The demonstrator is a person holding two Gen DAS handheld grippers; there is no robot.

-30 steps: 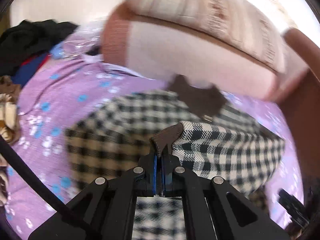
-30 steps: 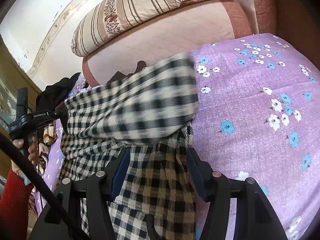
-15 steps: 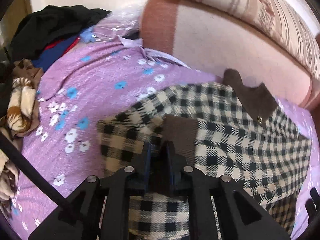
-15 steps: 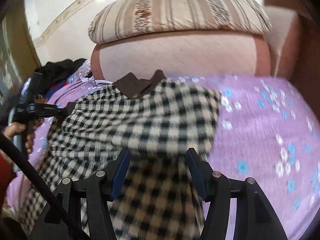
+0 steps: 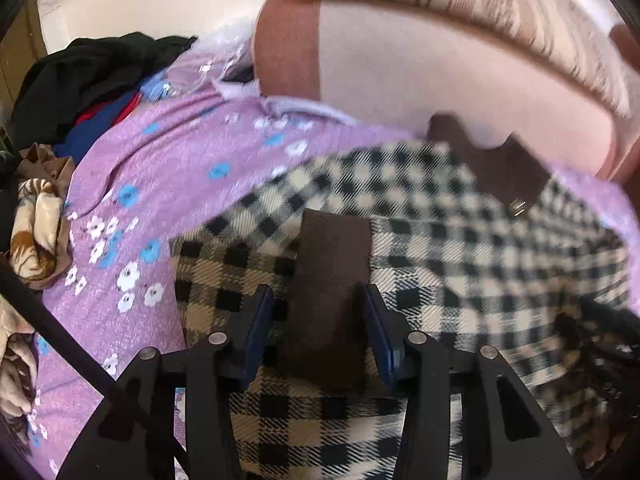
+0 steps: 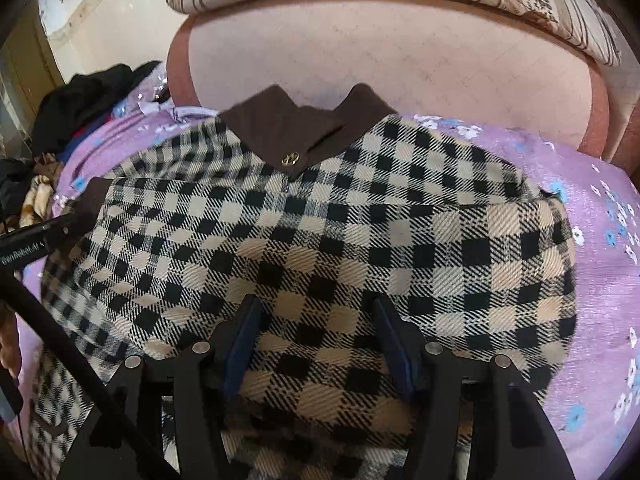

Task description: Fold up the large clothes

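Checked coat (image 6: 320,240) lies on the purple floral bedsheet (image 6: 592,288), collar at the headboard (image 6: 400,60) | left gripper (image 5: 318,320) jaws have just been opening, brown cuff (image 5: 332,264) loose between | right gripper (image 6: 316,336) spread over the fabric, not pinching.

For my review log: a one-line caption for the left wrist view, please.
Left gripper, jaws just opened, straddles the brown cuff of the checked coat on the floral bedsheet.

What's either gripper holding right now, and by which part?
Nothing. The left gripper has just been opening; the checked coat's brown cuff lies between its jaws, unpinched. The right gripper stands open over the coat body.
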